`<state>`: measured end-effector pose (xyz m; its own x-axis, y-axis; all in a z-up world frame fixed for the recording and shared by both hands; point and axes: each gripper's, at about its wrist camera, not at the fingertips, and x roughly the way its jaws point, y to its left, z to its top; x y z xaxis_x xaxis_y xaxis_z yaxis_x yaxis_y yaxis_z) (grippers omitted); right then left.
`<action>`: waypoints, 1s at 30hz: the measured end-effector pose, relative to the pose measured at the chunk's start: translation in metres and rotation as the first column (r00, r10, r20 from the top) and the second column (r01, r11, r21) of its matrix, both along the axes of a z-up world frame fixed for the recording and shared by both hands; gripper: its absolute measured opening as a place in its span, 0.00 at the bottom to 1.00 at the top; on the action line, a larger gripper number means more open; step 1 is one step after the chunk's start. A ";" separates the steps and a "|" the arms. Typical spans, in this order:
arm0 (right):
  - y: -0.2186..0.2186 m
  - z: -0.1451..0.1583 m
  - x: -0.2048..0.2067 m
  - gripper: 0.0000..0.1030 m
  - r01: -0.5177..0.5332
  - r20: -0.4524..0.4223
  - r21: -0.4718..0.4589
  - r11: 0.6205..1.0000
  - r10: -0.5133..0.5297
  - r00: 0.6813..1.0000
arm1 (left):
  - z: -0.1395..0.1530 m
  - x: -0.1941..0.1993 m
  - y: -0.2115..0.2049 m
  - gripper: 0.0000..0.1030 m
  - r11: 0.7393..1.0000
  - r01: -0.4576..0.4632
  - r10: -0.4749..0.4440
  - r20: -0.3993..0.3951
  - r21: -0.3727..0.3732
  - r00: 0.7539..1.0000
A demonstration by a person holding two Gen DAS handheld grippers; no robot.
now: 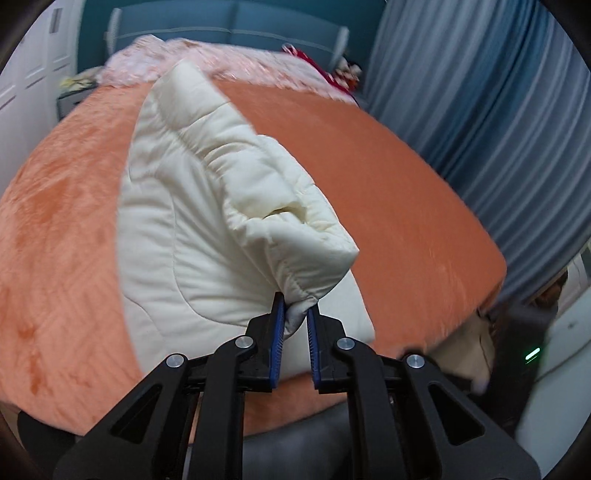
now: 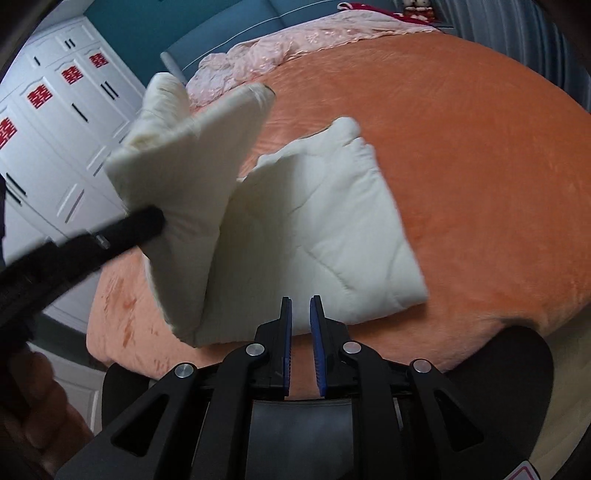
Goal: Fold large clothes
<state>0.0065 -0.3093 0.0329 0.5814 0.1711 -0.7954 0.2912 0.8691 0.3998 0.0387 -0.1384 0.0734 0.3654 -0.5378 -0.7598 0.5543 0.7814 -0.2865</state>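
Observation:
A cream quilted garment point(image 1: 207, 221) lies partly folded on an orange bed cover point(image 1: 388, 184). My left gripper point(image 1: 295, 301) is shut on a bunched corner of it and holds that part up off the bed. In the right wrist view this lifted flap point(image 2: 192, 155) hangs from the left gripper point(image 2: 157, 219) at the left, while the rest of the garment point(image 2: 332, 229) lies flat. My right gripper point(image 2: 301, 299) hovers over the garment's near edge, its jaws a narrow gap apart with nothing between them.
Crumpled pink bedding point(image 2: 295, 44) lies along the head of the bed by a teal headboard point(image 1: 229, 26). A white wardrobe point(image 2: 62, 122) stands left, blue curtains point(image 1: 480, 92) right. A dark device with a green light point(image 1: 532, 354) sits past the bed's corner.

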 end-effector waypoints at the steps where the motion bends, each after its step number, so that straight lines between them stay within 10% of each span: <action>1: -0.010 0.002 -0.004 0.14 0.021 0.008 -0.005 1.000 -0.021 1.000 | -0.012 -0.004 -0.011 0.10 0.999 0.028 -0.027 -0.023 0.023 0.999; 6: -0.039 0.020 -0.025 0.15 0.088 0.047 -0.023 0.996 -0.087 0.995 | -0.071 -0.020 -0.042 0.09 0.985 0.108 -0.092 -0.119 0.133 0.989; 11: -0.052 0.039 -0.013 0.42 0.071 0.119 0.009 0.997 -0.071 0.990 | -0.091 -0.023 -0.036 0.09 0.983 0.127 -0.097 -0.214 0.133 0.972; 16: -0.049 0.053 0.032 0.50 0.007 0.160 0.071 0.997 -0.018 0.987 | -0.056 -0.039 -0.010 0.19 0.984 0.128 -0.117 -0.096 0.122 0.989; 18: -0.043 0.058 0.051 0.55 -0.008 0.170 0.079 0.997 -0.006 0.986 | -0.031 -0.048 0.000 0.41 0.990 0.103 -0.099 -0.045 0.092 0.994; 25: -0.023 0.044 0.122 0.62 -0.010 0.041 0.077 0.997 0.007 0.999 | 0.003 -0.007 0.051 0.45 0.991 -0.115 0.114 0.018 0.065 0.993; 27: -0.019 0.028 0.131 0.57 -0.030 -0.020 0.094 0.995 0.032 0.999 | 0.008 0.011 0.062 0.45 0.983 -0.173 0.172 0.020 0.060 0.985; 28: -0.017 0.021 0.131 0.27 -0.053 -0.039 0.108 0.993 0.057 0.998 | 0.009 0.018 0.065 0.45 0.979 -0.197 0.196 0.017 0.057 0.980; 30: -0.016 0.020 0.120 0.11 -0.076 -0.019 0.108 0.991 0.079 0.997 | 0.013 0.032 0.069 0.45 0.972 -0.227 0.227 0.016 0.059 0.974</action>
<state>0.1266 -0.3252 0.0524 0.5445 0.3004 -0.7831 0.2348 0.8418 0.4861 0.0704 -0.0696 0.0861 0.4796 -0.3938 -0.7841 0.3626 0.9027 -0.2316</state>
